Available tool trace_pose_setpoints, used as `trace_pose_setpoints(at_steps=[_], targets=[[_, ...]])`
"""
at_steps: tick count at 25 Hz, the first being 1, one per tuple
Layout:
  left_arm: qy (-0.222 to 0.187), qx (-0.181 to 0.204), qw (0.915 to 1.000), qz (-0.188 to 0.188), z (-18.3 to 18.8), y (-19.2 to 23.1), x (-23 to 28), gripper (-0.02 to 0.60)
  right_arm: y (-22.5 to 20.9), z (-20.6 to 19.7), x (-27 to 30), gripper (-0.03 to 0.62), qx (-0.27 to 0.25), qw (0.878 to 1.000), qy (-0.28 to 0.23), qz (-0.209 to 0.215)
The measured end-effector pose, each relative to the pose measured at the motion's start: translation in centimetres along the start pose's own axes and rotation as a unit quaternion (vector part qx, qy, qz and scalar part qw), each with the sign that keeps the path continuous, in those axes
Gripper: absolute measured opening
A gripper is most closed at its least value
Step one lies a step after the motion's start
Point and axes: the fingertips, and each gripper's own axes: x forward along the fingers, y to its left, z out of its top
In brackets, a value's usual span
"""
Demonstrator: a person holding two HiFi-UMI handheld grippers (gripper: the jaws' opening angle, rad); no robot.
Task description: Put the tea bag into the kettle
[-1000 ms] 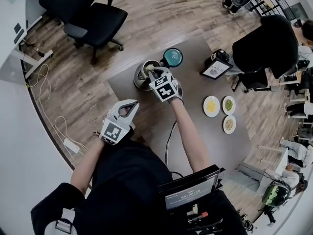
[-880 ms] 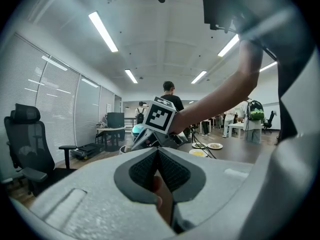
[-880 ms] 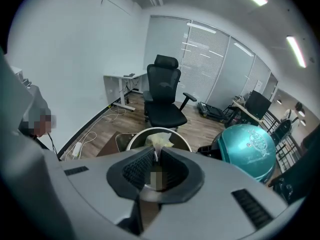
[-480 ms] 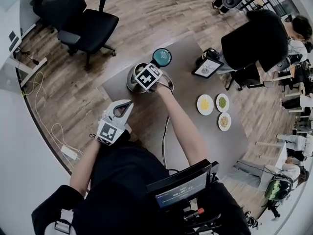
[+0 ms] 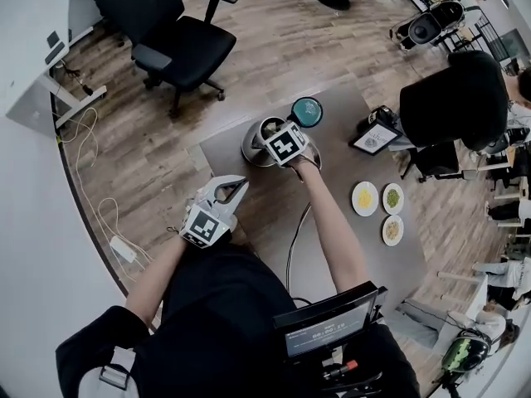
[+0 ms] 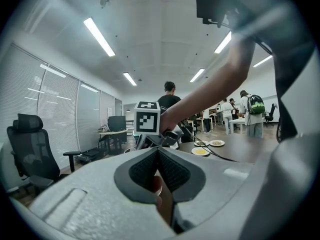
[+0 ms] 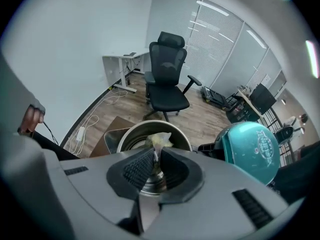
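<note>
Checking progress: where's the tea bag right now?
In the right gripper view, the tea bag is pinched at the tips of the right gripper, over the mouth of the open kettle, with the teal lid to its right.

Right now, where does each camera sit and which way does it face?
Head view: on the head, facing steeply down at kettle, left gripper, right gripper; both arms show.
Left gripper view: on that gripper, facing level across the room; shut jaws, right forearm show.
Right gripper view: on that gripper, facing down into the kettle; jaws pinch the tea bag.
Shared: kettle, head and right gripper views.
</note>
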Motion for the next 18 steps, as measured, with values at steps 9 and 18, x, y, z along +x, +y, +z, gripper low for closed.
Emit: trace_pose_setpoints(at_steps=[9, 18], targets=[[0.004, -0.002, 1.0000, -0.001, -0.3, -0.1, -1.0, 0.003, 1.0, 1.0, -0.6, 0.054, 0.027, 0.998, -0.050, 0.017], [0.011, 0.002, 0.9998, -0.017, -0.4, -1.0, 0.0, 0.003, 1.0, 0.9, -1.6, 0.092, 0.059, 0.995, -0.076, 0.025]])
